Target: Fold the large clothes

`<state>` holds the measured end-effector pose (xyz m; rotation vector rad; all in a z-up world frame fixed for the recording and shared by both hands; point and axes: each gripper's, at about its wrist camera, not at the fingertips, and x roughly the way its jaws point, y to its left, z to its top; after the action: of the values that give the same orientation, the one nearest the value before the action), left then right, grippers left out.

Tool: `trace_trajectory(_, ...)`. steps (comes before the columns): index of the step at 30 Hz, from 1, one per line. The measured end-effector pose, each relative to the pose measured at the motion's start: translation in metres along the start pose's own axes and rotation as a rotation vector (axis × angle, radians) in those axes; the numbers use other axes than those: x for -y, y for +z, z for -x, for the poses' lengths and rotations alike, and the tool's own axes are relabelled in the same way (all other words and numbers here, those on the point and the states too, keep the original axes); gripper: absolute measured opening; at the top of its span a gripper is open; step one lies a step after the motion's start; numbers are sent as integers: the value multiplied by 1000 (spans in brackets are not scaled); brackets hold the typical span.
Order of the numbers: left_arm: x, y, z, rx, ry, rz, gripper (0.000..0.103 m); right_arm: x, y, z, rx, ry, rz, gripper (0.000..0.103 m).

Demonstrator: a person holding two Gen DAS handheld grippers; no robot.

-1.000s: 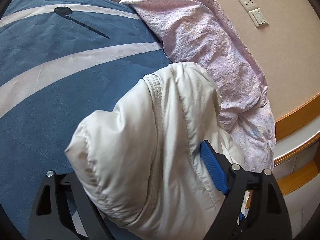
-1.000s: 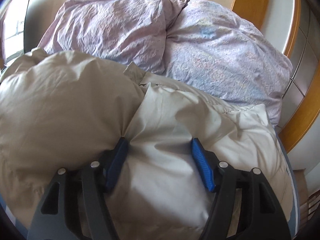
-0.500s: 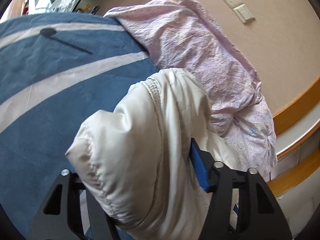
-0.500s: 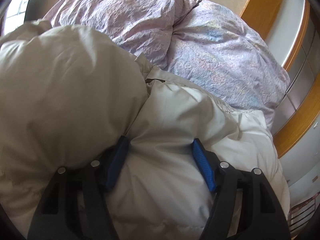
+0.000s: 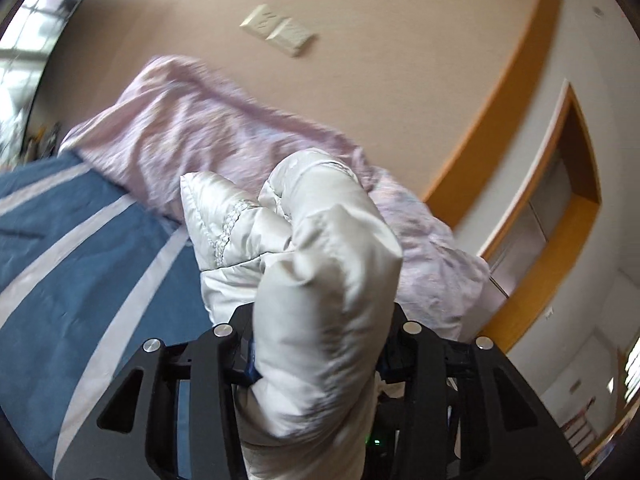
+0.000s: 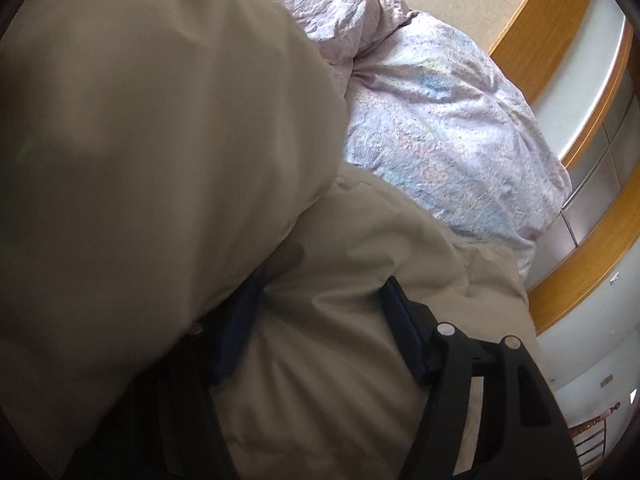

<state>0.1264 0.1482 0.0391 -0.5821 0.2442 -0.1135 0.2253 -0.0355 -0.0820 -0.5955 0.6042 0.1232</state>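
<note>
Left wrist view: the left gripper (image 5: 316, 360) is clamping a thick bunched fold of the white puffer jacket (image 5: 320, 264), its two fingers pressing in from either side; the padded bundle is rising up in front of the camera, above the blue striped bedcover (image 5: 80, 272). The crumpled pink duvet (image 5: 208, 136) is lying farther off, against the beige wall, below the wall switch plate (image 5: 278, 30). Right wrist view: the right gripper (image 6: 320, 320) is gripping another padded fold of the same jacket between its blue finger pads (image 6: 402, 330); a large bulge of jacket is filling the near left, with the duvet beyond and the wooden trim (image 6: 592, 276) at far right.
</note>
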Motion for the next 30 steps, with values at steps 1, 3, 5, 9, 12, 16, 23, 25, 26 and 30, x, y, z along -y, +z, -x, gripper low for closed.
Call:
trace_trajectory(1, 12, 1, 0, 8, -16, -28, 42, 6, 1, 2, 1, 11, 4, 72)
trace_trajectory(3, 28, 2, -1, 14, -46, -63, 42, 23, 0, 12, 35, 34, 2, 78)
trace_trajectory(5, 43, 3, -3, 16, -67, -97, 42, 47, -4, 31, 111, 24, -21, 81)
trace_trajectory(9, 77, -4, -10, 10, -106, -169, 42, 104, -18, 62, 204, 14, -134, 88)
trace_trajectory(12, 104, -16, -18, -3, -146, -224, 42, 151, -37, 69, 208, -21, -244, 92)
trace_trajectory(16, 143, -40, -35, -51, -208, -296, 42, 216, -70, 61, 156, -64, -397, 97)
trace_trajectory(23, 208, -99, -86, -240, -290, -418, 44, 314, -132, 48, 72, 125, -705, 101)
trace_trajectory(25, 221, -115, -102, -301, -300, -443, 45, 334, -147, 45, 60, 201, -799, 101)
trace_trajectory(26, 227, -125, -109, -332, -303, -456, 46, 341, -149, 43, 61, 233, -827, 101)
trace_trajectory(30, 248, -158, -128, -380, -289, -544, 49, 368, -156, 45, 96, 387, -927, 101)
